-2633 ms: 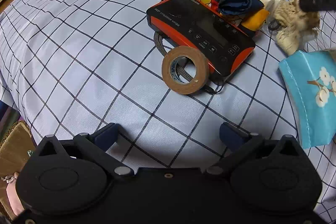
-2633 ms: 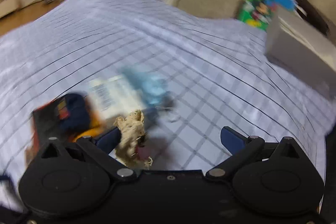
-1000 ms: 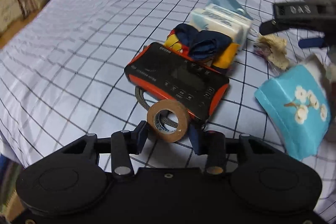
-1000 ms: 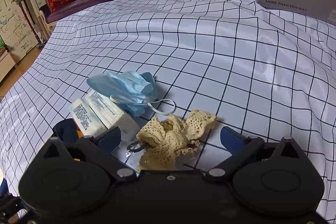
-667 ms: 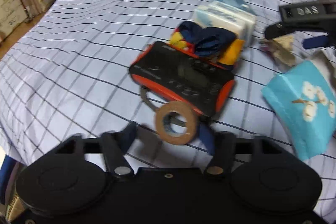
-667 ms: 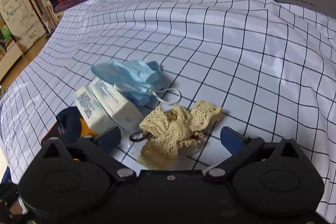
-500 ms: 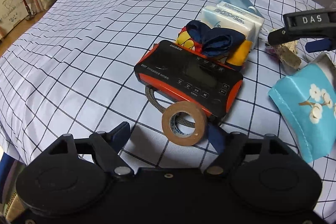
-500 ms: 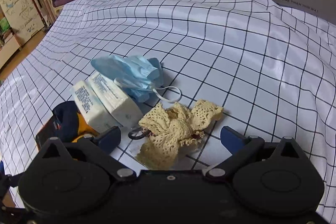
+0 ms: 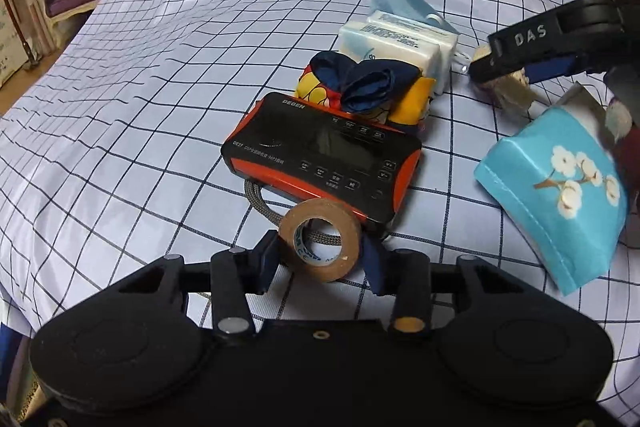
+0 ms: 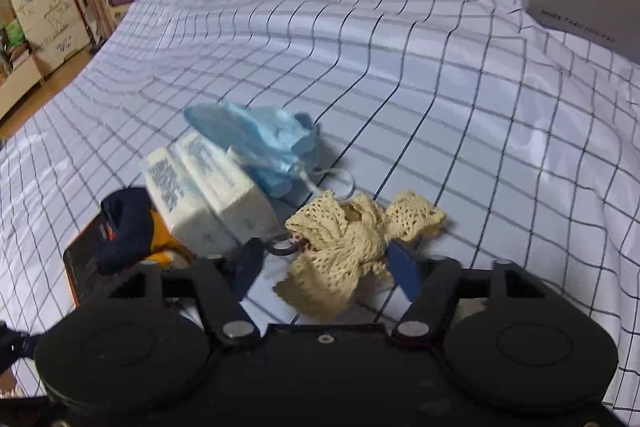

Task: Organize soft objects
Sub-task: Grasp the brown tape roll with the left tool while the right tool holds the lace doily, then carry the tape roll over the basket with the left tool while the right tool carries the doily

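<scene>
Left gripper (image 9: 320,258) fingers clamp one tape roll (image 9: 320,243) — right gripper (image 10: 326,265) fingers pinch one lace bow (image 10: 348,241).

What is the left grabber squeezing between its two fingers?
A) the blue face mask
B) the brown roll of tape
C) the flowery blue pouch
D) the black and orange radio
B: the left gripper has its two fingers closed against the sides of the brown roll of tape, while the radio lies behind it and the pouch off to the right.

Both wrist views low, close – sharing tissue packs (image 9: 404,37) (image 10: 208,199)
</scene>
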Demonstrator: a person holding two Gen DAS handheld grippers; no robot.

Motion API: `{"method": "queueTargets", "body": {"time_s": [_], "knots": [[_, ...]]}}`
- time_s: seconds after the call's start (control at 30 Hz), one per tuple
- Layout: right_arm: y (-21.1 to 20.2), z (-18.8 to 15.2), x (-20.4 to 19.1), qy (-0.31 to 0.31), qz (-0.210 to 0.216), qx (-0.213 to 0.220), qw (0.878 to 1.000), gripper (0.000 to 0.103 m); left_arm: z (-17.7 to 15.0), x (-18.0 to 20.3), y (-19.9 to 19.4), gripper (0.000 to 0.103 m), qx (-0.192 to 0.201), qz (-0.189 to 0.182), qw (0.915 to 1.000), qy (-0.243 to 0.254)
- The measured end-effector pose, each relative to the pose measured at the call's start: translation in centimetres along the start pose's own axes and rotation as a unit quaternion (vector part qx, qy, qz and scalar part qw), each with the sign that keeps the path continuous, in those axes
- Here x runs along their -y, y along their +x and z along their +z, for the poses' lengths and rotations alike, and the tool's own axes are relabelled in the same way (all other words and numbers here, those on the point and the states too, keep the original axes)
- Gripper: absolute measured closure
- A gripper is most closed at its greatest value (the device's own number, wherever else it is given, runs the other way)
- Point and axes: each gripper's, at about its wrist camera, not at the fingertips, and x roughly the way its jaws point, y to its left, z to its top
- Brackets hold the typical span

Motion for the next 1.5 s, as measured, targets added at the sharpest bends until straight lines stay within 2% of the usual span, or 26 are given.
{"method": "queueTargets", "body": {"time_s": [0.13, 0.3, 0.53, 0.67, 0.8, 0.9, 1.03, 1.17, 1.33, 1.5], "knots": [[-0.5, 0.4, 2.4, 0.054, 0.003, 0.013, 0.998, 0.039, 0.1, -0.6, -0.4, 0.059, -0.007, -0.006, 0.9996, -0.025], [-1.3, 0.8, 6.6, 0.148, 0.009, 0.029, 0.989, 0.039, -0.1, -1.3, -1.3, 0.059, -0.024, 0.01, 0.998, -0.057], [-1.7, 0.5, 10.3, 0.232, -0.054, 0.047, 0.97, 0.039, -1.6, -2.4, -3.2, 0.059, -0.044, 0.052, 0.9917, -0.109], [-2.3, 0.5, 10.3, 0.236, -0.105, 0.063, 0.964, 0.039, -2.6, -3.9, -4.9, 0.059, -0.049, 0.072, 0.9852, -0.148], [-2.3, 0.5, 10.0, 0.231, -0.135, 0.063, 0.961, 0.039, -4.1, -6.0, -6.7, 0.059, -0.058, 0.099, 0.9759, -0.185], [-1.9, 0.4, 9.6, 0.223, -0.173, 0.061, 0.957, 0.039, -5.7, -7.7, -7.5, 0.059, -0.072, 0.11, 0.9686, -0.211], [-2.0, 0.1, 9.3, 0.223, -0.222, 0.068, 0.947, 0.039, -8.2, -10.2, -8.8, 0.059, -0.083, 0.132, 0.9557, -0.25], [-2.5, -0.5, 9.3, 0.232, -0.274, 0.081, 0.93, 0.039, -10.7, -13.0, -9.7, 0.059, -0.102, 0.16, 0.9389, -0.287], [-4.8, -3.1, 8.5, 0.233, -0.322, 0.116, 0.91, 0.039, -14.1, -16.2, -10.9, 0.059, -0.111, 0.175, 0.9203, -0.332], [-7.8, -7.2, 6.4, 0.212, -0.352, 0.148, 0.9, 0.039, -17.0, -18.3, -12.0, 0.059, -0.115, 0.191, 0.9025, -0.368]]}}
